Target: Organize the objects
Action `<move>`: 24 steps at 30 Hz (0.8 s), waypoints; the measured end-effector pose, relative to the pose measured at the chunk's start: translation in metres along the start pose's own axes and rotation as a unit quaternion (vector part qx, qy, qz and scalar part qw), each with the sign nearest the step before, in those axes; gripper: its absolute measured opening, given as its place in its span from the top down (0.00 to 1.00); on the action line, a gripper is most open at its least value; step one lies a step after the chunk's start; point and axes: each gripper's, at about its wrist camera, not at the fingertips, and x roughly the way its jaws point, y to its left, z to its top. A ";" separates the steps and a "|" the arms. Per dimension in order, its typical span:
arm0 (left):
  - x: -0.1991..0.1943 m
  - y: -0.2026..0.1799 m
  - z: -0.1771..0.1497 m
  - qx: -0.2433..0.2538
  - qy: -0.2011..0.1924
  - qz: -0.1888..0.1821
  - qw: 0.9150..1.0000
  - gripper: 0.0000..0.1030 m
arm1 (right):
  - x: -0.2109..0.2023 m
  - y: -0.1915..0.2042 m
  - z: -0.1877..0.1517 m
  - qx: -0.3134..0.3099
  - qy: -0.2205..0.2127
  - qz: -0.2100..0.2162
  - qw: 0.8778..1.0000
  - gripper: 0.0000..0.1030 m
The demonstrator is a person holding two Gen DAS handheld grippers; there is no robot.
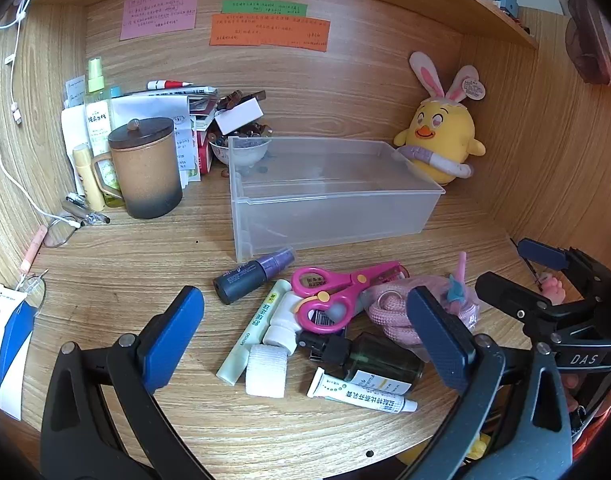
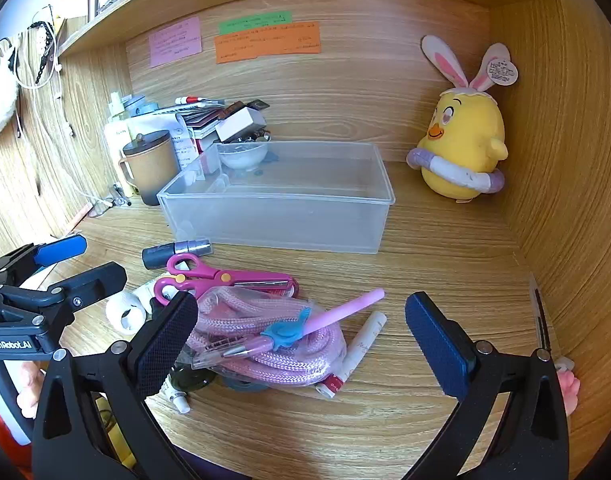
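Both the left gripper [image 1: 305, 340] and right gripper [image 2: 301, 340] are held released, empty. At twelve o'clock, the soft, slippery bagged pink braided rope [image 2: 265, 344] is best pinched mid-coil.

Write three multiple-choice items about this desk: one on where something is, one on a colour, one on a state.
1. Where is the plush chick?
A. inside the bin
B. on the desk in the back right corner
C. on the upper shelf

2. What colour are the scissors?
A. pink
B. green
C. black

3. How is the clear plastic bin at this moment?
A. full of pens
B. turned upside down
C. upright and empty

Answers:
1 B, it stands against the wooden walls, right of the bin.
2 A, handles and blade cover are pink, with small yellow accents.
3 C, its open top faces up and nothing lies inside.
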 end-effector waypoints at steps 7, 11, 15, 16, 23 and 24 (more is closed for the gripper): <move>-0.003 0.000 0.002 -0.001 -0.003 -0.004 1.000 0.00 | -0.001 0.001 0.001 0.001 -0.002 0.000 1.000 0.00; -0.004 0.000 0.002 0.000 -0.005 -0.006 1.000 0.00 | -0.002 0.000 0.002 0.004 -0.001 0.003 1.000 0.00; -0.004 -0.001 0.002 0.000 -0.005 -0.005 1.000 0.00 | -0.002 -0.001 0.002 0.006 -0.001 0.005 1.000 0.00; -0.004 -0.001 0.002 0.000 -0.006 -0.005 1.000 0.00 | -0.002 -0.001 0.002 0.006 -0.001 0.005 1.000 0.00; -0.005 -0.002 0.002 0.000 -0.006 -0.005 1.000 0.00 | -0.003 0.001 0.003 0.005 -0.003 0.006 1.000 0.00; -0.005 -0.002 0.002 0.000 -0.006 -0.006 1.000 0.00 | -0.003 0.001 0.003 0.004 -0.003 0.006 1.000 0.00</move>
